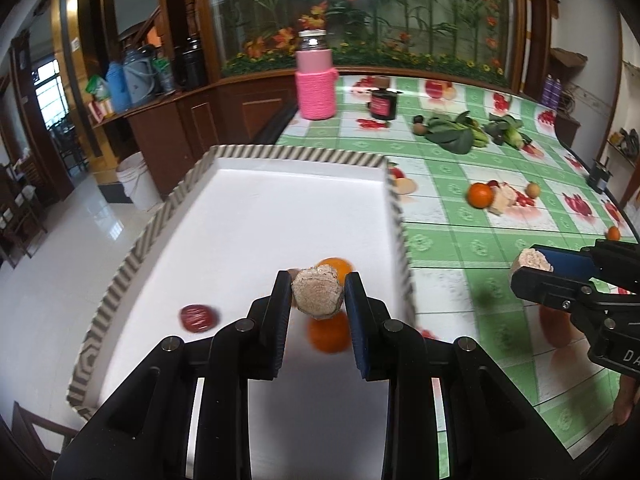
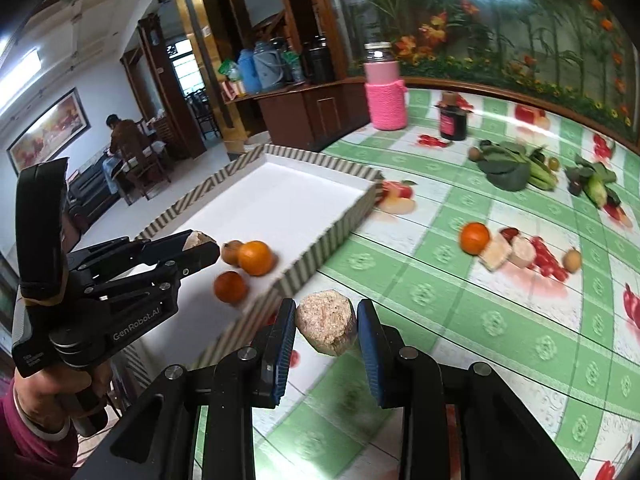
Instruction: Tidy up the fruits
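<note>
"GenRobot.AI" lettering on left claw [image 2: 202,249]

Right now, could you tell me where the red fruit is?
In the left wrist view, the red fruit lies inside the striped tray, at its near left, left of the left gripper.

You see a glossy plastic cloth [image 2: 460,320] on the surface, a matt white tray [image 1: 280,216], rough crumbly lumps [image 1: 318,293], and a knitted pink bottle sleeve [image 1: 317,94].
</note>
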A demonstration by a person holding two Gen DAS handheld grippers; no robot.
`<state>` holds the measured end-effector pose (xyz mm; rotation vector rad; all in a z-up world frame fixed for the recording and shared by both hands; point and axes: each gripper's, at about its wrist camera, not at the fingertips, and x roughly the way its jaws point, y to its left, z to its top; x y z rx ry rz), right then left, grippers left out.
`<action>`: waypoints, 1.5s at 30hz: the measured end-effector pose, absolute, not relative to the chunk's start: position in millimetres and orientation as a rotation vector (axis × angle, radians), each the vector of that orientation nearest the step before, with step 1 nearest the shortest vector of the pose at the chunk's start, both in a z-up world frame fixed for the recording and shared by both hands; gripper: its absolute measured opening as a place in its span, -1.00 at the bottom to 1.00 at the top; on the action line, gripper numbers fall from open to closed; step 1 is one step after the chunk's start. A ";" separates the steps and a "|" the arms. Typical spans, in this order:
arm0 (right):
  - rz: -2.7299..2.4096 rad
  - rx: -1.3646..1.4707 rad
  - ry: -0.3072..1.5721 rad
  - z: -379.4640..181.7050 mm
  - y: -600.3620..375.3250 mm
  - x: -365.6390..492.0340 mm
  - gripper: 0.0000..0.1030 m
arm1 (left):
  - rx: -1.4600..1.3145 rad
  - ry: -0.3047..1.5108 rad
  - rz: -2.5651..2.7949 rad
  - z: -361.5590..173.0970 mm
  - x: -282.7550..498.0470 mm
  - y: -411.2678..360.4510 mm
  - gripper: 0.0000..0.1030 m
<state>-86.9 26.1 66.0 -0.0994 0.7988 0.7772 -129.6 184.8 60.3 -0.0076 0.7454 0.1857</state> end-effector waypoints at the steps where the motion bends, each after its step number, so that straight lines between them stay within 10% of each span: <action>1: 0.787 -0.105 0.797 67.0 32.2 -88.3 -0.41 | -0.010 0.745 0.192 60.0 -131.8 188.1 -0.49; 45: 1.003 -0.290 0.897 32.7 157.1 -116.6 -0.41 | -0.119 0.812 0.293 25.6 -166.4 264.1 -0.50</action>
